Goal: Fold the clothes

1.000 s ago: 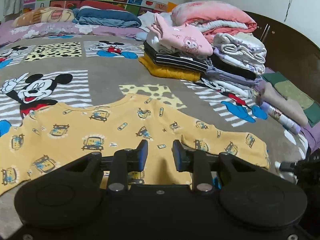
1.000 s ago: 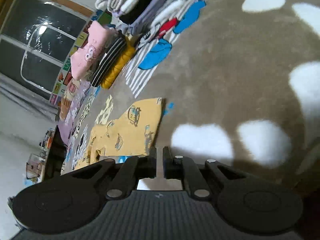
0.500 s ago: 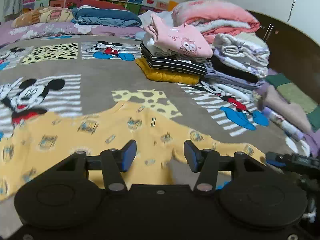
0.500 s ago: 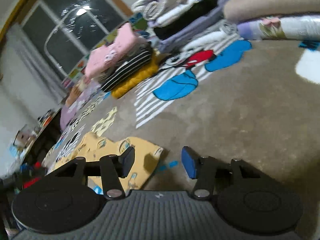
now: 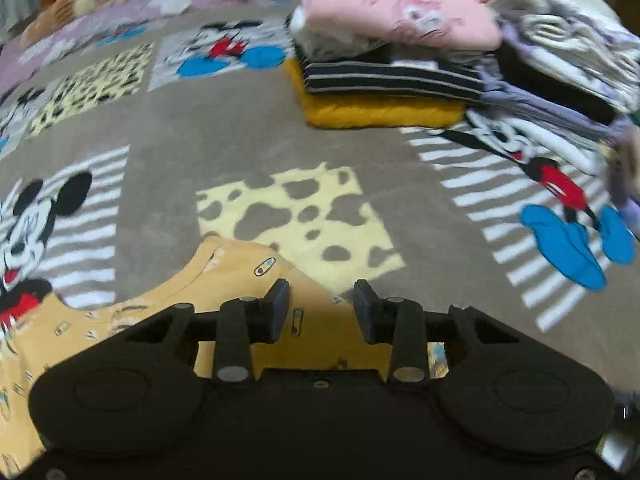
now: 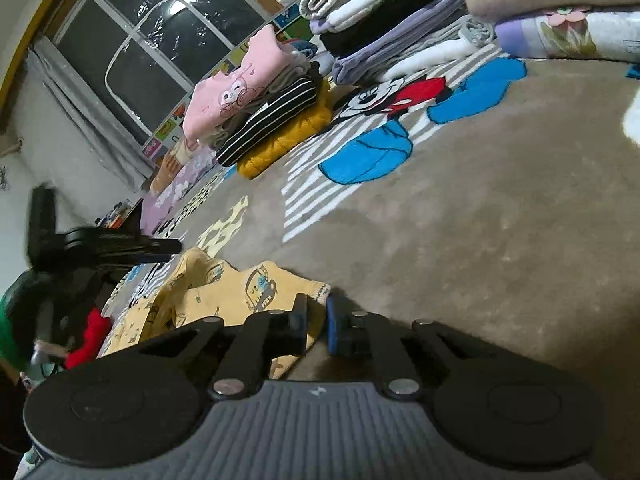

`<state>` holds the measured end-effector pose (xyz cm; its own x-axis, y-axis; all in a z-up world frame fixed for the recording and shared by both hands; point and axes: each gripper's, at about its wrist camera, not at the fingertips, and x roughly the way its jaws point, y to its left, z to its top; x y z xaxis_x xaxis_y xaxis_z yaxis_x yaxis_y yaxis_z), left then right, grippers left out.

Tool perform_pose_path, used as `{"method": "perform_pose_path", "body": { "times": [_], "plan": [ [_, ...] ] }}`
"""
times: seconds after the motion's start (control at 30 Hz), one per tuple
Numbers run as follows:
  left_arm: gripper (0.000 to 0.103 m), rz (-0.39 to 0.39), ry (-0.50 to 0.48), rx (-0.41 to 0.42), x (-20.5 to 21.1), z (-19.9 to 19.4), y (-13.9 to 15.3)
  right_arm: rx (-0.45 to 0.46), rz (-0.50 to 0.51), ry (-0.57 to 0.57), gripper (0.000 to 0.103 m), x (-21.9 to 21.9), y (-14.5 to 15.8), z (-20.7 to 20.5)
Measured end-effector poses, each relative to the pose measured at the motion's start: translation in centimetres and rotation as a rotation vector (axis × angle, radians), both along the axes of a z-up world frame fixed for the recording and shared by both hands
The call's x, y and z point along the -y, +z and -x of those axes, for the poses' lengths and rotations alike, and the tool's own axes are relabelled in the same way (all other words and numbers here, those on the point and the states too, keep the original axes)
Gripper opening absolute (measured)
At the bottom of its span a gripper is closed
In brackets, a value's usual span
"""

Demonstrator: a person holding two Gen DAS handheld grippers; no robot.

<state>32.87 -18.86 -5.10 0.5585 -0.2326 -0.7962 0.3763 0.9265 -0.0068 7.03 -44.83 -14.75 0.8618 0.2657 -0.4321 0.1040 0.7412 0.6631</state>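
A yellow shirt with a car print (image 5: 168,308) lies flat on the cartoon-mouse blanket (image 5: 240,140). My left gripper (image 5: 322,304) hovers over its shoulder beside the neckline. Its jaws are closing, with yellow cloth showing in the gap and the pads not pressing it. In the right wrist view the shirt's sleeve (image 6: 224,292) reaches toward me. My right gripper (image 6: 316,320) is closing on the sleeve's cuff, its pads nearly together with the cloth pinched between them. The left gripper (image 6: 120,246) shows there as a dark shape at the left.
Stacks of folded clothes (image 5: 380,80) stand at the back right of the bed, with pink, striped and mustard pieces (image 6: 260,120). More folded bedding (image 6: 560,8) lies to the right. A dark window (image 6: 160,48) is behind. Bare blanket (image 6: 480,220) stretches between shirt and stacks.
The left gripper swung across the shirt to its neckline and tipped downward, widening and then narrowing. The right gripper opened, rolled, and came together on the sleeve cuff.
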Motion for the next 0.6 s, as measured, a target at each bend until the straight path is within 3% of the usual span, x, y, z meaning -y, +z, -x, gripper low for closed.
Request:
{"method": "perform_pose_path", "body": {
  "times": [0.13,0.23,0.37,0.6],
  "plan": [
    [0.03,-0.064,0.059,0.024,1.4,-0.9,-0.7,0.006,-0.002,0.02,0.011,-0.1,0.1,0.0],
    [0.03,-0.039,0.065,0.032,1.5,-1.4,-0.3,0.01,0.007,0.035,0.011,-0.1,0.3,0.0],
    [0.03,0.016,-0.024,-0.012,2.3,-1.9,0.3,0.009,0.006,0.049,0.011,-0.1,0.4,-0.2],
    [0.03,0.024,0.084,-0.129,0.2,-3.0,-1.9,-0.004,-0.029,0.058,0.011,0.2,0.0,-0.7]
  ]
}}
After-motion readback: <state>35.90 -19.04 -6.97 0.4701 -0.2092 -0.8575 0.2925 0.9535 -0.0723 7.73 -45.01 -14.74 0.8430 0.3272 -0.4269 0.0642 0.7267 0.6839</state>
